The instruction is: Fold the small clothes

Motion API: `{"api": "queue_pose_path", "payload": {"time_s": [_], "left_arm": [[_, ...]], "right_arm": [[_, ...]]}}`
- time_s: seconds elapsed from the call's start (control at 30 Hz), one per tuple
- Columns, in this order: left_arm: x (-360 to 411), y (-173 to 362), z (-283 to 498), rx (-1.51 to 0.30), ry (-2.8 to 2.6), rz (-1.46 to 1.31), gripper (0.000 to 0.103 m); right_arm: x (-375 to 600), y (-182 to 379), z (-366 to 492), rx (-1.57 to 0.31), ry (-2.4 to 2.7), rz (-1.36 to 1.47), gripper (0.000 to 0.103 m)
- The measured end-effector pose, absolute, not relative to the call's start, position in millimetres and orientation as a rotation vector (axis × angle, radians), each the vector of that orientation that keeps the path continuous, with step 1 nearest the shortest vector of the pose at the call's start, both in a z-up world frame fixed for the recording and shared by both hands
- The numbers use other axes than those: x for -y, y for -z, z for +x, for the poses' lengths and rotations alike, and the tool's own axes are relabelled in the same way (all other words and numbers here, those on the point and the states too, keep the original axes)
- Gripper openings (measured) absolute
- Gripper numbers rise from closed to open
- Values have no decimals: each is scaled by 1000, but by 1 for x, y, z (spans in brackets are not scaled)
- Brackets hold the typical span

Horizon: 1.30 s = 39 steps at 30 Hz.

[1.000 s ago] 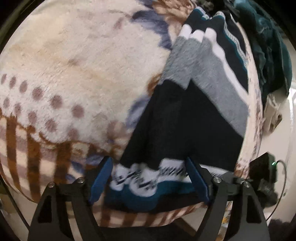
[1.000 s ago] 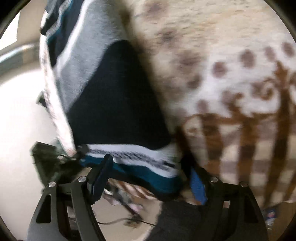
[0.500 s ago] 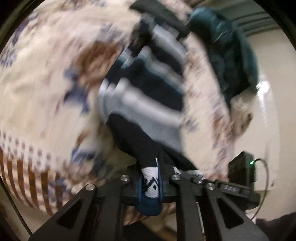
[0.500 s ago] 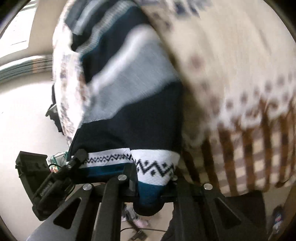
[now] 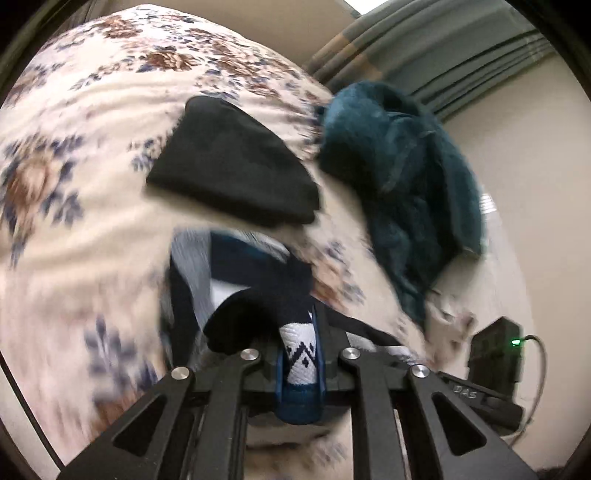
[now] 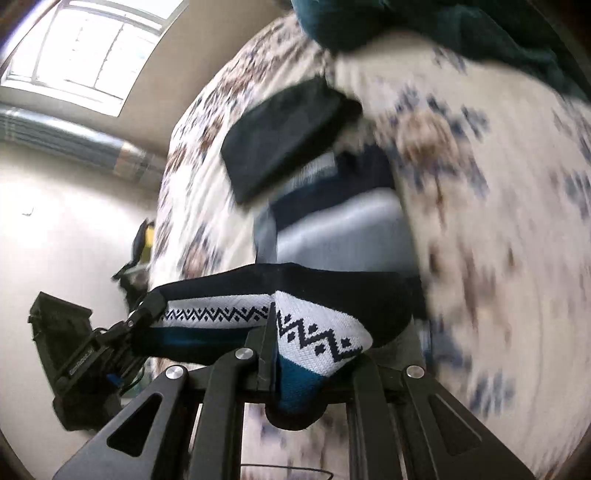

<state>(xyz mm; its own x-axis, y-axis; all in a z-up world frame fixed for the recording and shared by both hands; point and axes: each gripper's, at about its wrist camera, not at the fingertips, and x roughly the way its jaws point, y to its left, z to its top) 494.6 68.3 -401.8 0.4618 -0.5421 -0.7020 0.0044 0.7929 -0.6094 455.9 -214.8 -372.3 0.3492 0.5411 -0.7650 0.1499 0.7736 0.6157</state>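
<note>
Behind the bed in the left wrist view we see a beige wall and grey-green curtains (image 5: 424,48). We see the floral blanket (image 5: 74,206) blurred by motion, so its lower pattern is hard to read. On it lies a folded black garment (image 5: 232,166), and a teal fleece pile (image 5: 406,177) hangs over the bed edge. We see the left gripper (image 5: 300,363) closed tight on the white and teal hem of the striped sweater (image 5: 236,280); the pads pinch the cloth, and the rest of the sweater bunches loosely below, partly hidden by the fingers. We see the gripper pointing down toward the bed.

Beige walls and a bright window (image 6: 88,48) fill the left part of the right wrist view. We find the blanket (image 6: 498,221) strongly smeared here. We see the right gripper (image 6: 291,365) also clamped on the patterned hem of the sweater (image 6: 343,236), which stretches leftward to the other gripper (image 6: 147,310). We see the black garment (image 6: 280,136) just behind the sweater; whether they touch, we cannot tell. We see the teal pile (image 6: 443,26) cut off at the top.
</note>
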Motion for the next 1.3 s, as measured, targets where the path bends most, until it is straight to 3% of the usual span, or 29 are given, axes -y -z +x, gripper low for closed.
{"api": "queue_pose_path", "payload": {"time_s": [0.1,0.17,0.2,0.23,0.33,0.37,0.43,0.67,0.83,0.9,0.93,0.97,1.0,1.03,1.07,1.3], "left_arm": [[-80,442,554,-1146,368,-674,17],[-94,473,585,-1204,401,-824,41],[-99,485,596,-1215,401,-886,62],[-105,495,602,-1213,403,-945,68],[-123,512,608,-1197,382,-1068,72],[-127,512,607,-1190,373,-1065,73],[-136,506,601,-1162,369,-1033,73],[-135,493,611,-1195,281,-699,73],[-96,532,634,-1328,263,-398,71],[-91,538,635,-1314,273,-388,66],[-88,537,636,-1292,297,-392,36],[-84,536,637,-1278,302,-376,19],[-82,536,639,-1269,296,-362,11],[-80,533,639,-1255,301,-370,11],[-81,529,641,-1245,301,-381,11],[-62,547,666,-1314,263,-265,11]], "right_arm": [[208,403,525,-1227,-252,677,13],[204,432,570,-1286,-254,706,16],[205,447,588,-1316,-247,735,17],[209,462,610,-1352,-231,783,18],[221,482,636,-1377,-234,921,30],[228,480,641,-1338,-233,961,50],[240,468,642,-1263,-241,978,78],[259,467,624,-1320,-113,727,79],[247,506,639,-1374,-108,584,79],[242,521,647,-1377,-133,615,79],[239,529,654,-1376,-143,624,76],[234,537,661,-1377,-172,625,63],[229,544,665,-1394,-182,612,50],[224,552,669,-1422,-175,589,17],[222,555,669,-1425,-145,552,10],[247,525,654,-1300,-38,532,9]]}}
